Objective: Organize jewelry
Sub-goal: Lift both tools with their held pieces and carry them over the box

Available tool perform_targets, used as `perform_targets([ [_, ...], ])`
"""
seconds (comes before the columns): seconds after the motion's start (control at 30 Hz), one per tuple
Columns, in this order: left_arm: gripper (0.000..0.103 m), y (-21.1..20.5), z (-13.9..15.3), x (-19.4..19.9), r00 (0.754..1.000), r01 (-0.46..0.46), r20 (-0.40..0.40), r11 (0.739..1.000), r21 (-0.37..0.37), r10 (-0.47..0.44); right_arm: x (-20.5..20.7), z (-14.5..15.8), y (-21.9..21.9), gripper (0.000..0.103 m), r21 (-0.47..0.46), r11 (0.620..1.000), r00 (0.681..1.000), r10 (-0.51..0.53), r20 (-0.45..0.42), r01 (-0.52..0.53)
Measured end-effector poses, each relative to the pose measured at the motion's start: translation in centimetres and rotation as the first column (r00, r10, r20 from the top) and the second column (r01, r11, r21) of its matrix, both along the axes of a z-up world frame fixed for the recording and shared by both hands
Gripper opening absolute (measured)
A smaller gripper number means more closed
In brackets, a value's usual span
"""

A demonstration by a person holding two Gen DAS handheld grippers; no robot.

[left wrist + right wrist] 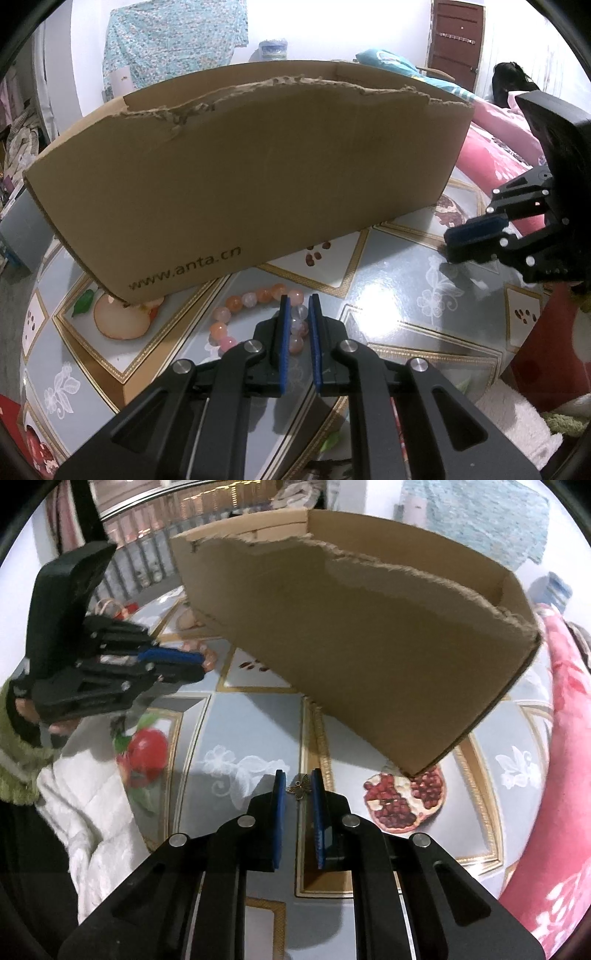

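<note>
The bracelet (258, 317) lies just before the box (258, 177), one side clamped in the left gripper (299, 306), presumably for lifting in. A charm (300, 789) is pinched by the right gripper (298, 790), near the box's corner.

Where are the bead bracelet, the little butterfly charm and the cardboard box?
Bead bracelet (236, 304): left wrist view, an orange bead.
Butterfly charm (299, 789): right wrist view, its middle.
Cardboard box (258, 177): left wrist view, near wall.

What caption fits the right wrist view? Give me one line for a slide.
Right gripper closed on a butterfly charm before the box; left gripper at a bracelet.
</note>
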State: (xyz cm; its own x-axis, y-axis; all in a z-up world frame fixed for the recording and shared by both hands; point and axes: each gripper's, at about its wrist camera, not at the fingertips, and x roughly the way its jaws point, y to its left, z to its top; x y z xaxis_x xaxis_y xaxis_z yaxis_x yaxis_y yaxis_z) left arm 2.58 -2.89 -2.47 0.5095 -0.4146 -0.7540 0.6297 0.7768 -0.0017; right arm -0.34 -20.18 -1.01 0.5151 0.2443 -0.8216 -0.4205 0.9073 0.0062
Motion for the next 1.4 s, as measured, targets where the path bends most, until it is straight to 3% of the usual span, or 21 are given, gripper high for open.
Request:
perform_targets([
  [0.17,0.009,1.1,0.9,-0.5,1.0,0.004,0.019,0.999,-0.042,-0.003,-0.3,1.4,-0.6,0.012,0.071,0.995,0.997,-0.067,0.041,0.064],
  [0.37,0.009,3.5,3.5,-1.3,0.999,-0.007,0.038,0.988,-0.157,0.014,-1.3,3.1,-0.8,0.012,0.163,0.981,0.989,-0.117,0.09,0.101],
  [0.73,0.009,6.6,10.4,-2.2,0.998,0.023,0.07,0.934,-0.358,0.002,-0.8,9.1,-1.3,0.012,0.346,0.934,0.968,-0.162,0.194,0.087],
  [0.9,0.009,6.2,14.6,-0.8,0.994,0.069,0.103,0.907,-0.415,-0.028,1.2,11.7,-1.8,0.012,0.356,0.93,0.962,-0.172,0.212,0.088],
  [0.97,0.009,5.4,15.9,0.3,0.993,0.079,0.11,0.907,-0.413,-0.036,2.7,12.4,-1.9,0.012,0.349,0.933,0.965,-0.167,0.203,0.089],
  [1.1,0.009,3.1,16.5,4.5,0.997,0.057,0.074,0.933,-0.354,-0.033,6.6,12.5,-2.3,0.012,0.317,0.941,0.978,-0.163,0.13,0.115],
  [1.27,0.009,-0.1,13.6,10.6,0.998,0.014,-0.063,0.97,-0.244,-0.03,12.5,10.8,-2.4,0.012,0.237,0.955,0.984,-0.175,-0.035,0.179],
  [1.4,0.009,-2.2,10.4,13.8,0.983,0.009,-0.178,0.987,-0.159,-0.038,16.6,8.6,-2.4,0.012,0.184,0.961,0.971,-0.178,-0.161,0.206],
])
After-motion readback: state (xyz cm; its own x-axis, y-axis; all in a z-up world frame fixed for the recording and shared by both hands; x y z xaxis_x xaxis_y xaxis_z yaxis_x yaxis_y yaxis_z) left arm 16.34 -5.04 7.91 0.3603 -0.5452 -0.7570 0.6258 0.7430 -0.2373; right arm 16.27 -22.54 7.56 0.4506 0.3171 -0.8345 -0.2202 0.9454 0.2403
